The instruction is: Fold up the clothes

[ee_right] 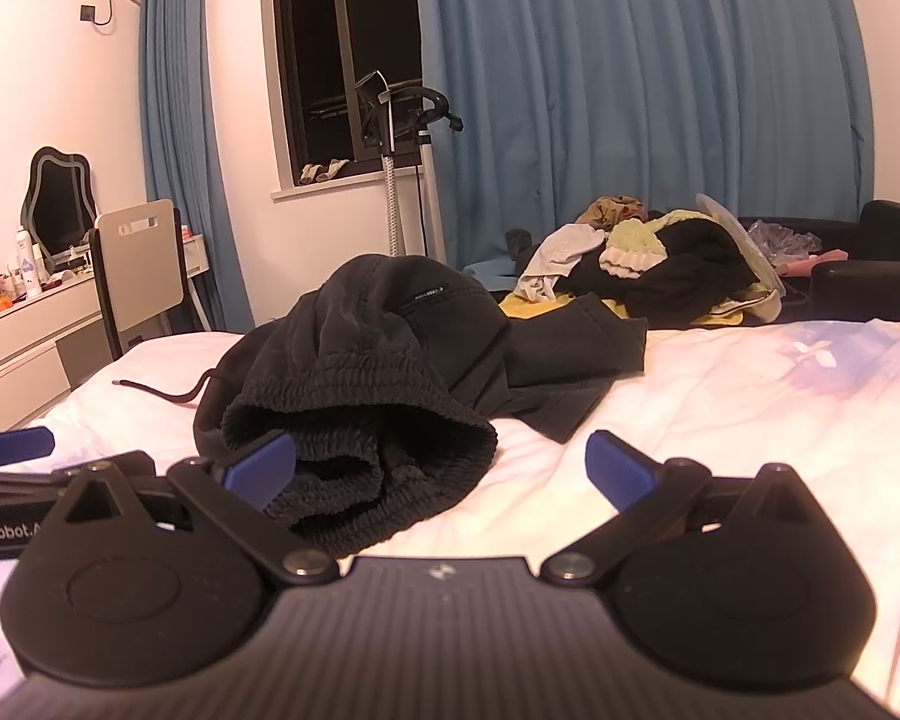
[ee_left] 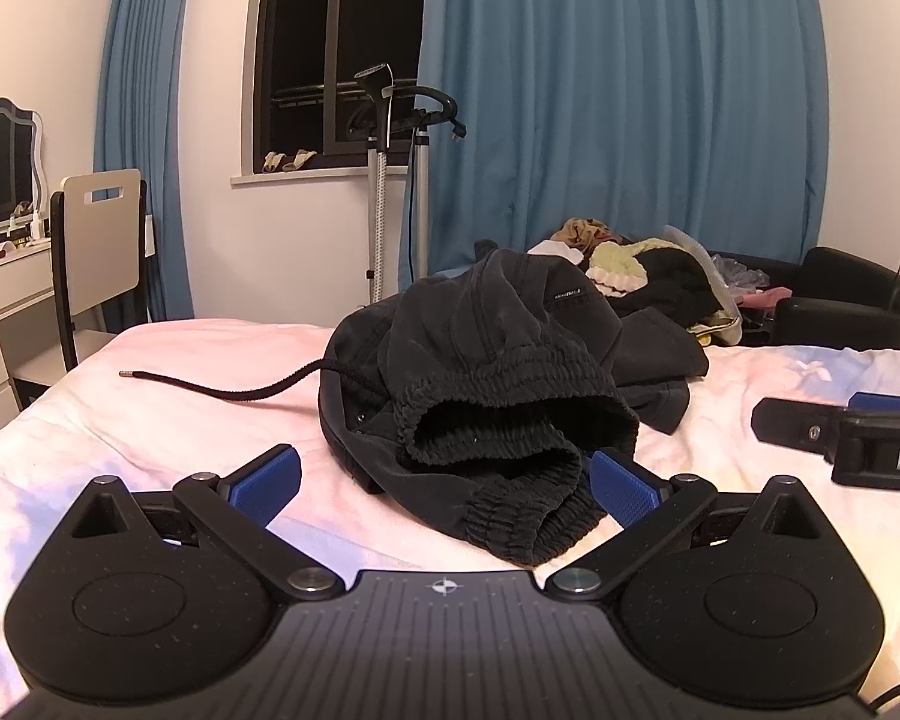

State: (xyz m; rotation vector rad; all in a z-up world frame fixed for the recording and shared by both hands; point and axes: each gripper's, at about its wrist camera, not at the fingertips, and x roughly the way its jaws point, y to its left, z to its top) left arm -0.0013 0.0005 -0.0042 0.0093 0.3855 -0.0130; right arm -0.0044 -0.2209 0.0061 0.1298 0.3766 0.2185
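Blue curtains are hanging on both sides of a dark window in a white wall. A garment steamer is standing below the window. On the left, a chair is standing by a white dresser with a mirror. A black armchair is sitting at the right. Warm light is falling on the bed.

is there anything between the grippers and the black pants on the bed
Nothing visible. The crumpled black pants lie on the bed right ahead of both open grippers, the elastic waistband nearest. The left gripper and right gripper have bare sheet or the waistband itself between their jaws. The clothes pile sits behind.
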